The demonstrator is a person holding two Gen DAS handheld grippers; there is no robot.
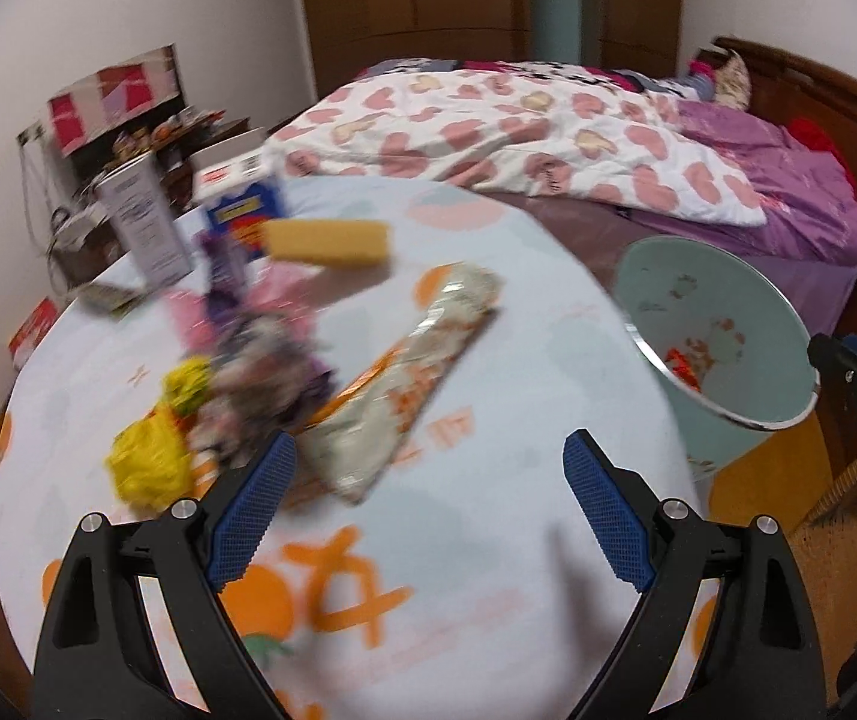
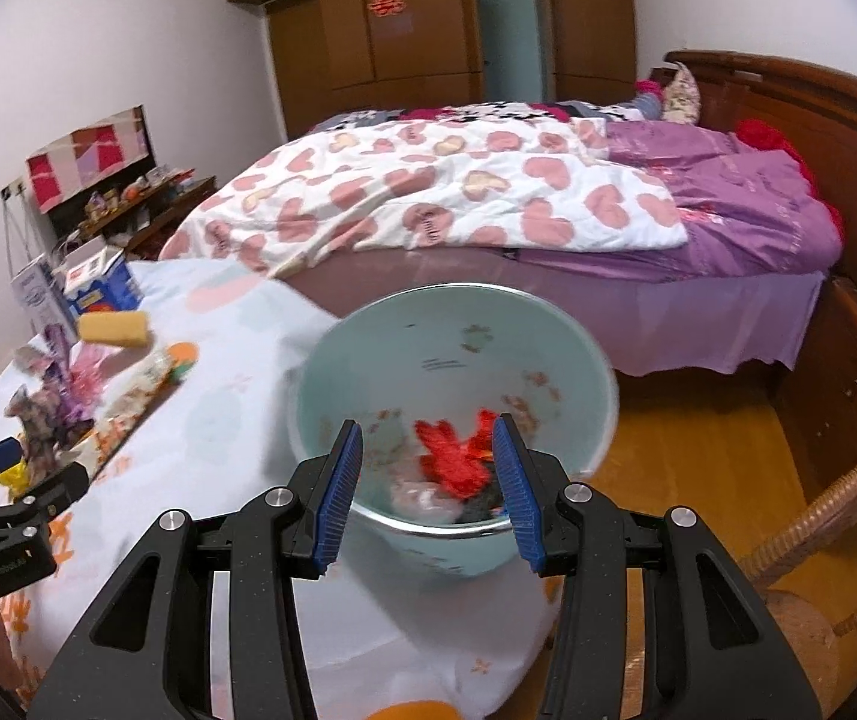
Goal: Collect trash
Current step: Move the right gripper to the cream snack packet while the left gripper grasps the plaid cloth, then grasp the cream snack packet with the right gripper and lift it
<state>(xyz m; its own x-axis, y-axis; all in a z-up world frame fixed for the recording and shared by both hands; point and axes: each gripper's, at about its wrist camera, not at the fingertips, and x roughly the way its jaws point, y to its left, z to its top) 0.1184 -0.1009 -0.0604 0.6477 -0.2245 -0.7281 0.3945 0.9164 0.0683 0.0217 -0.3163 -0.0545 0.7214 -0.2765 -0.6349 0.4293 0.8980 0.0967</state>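
A round table [image 1: 488,540] with a pale printed cloth holds trash: a long silvery snack wrapper [image 1: 404,378], crumpled yellow paper [image 1: 149,462], a purple-and-white crumpled wrapper pile [image 1: 260,384] and a yellow sponge-like block [image 1: 326,243]. My left gripper [image 1: 428,510] is open and empty, just in front of the silvery wrapper. A pale green bin [image 2: 458,372] stands beside the table's right edge, with red trash [image 2: 458,456] inside. My right gripper [image 2: 428,480] is open and empty, above the bin's near rim. The bin also shows in the left wrist view [image 1: 710,324].
Upright cartons [image 1: 146,228] and a blue box [image 1: 254,210] stand at the table's far left. A bed [image 2: 488,198] with a heart quilt lies behind. A wicker chair [image 2: 836,516] is at the right. The left gripper's body [image 2: 2,510] shows at the right view's left edge.
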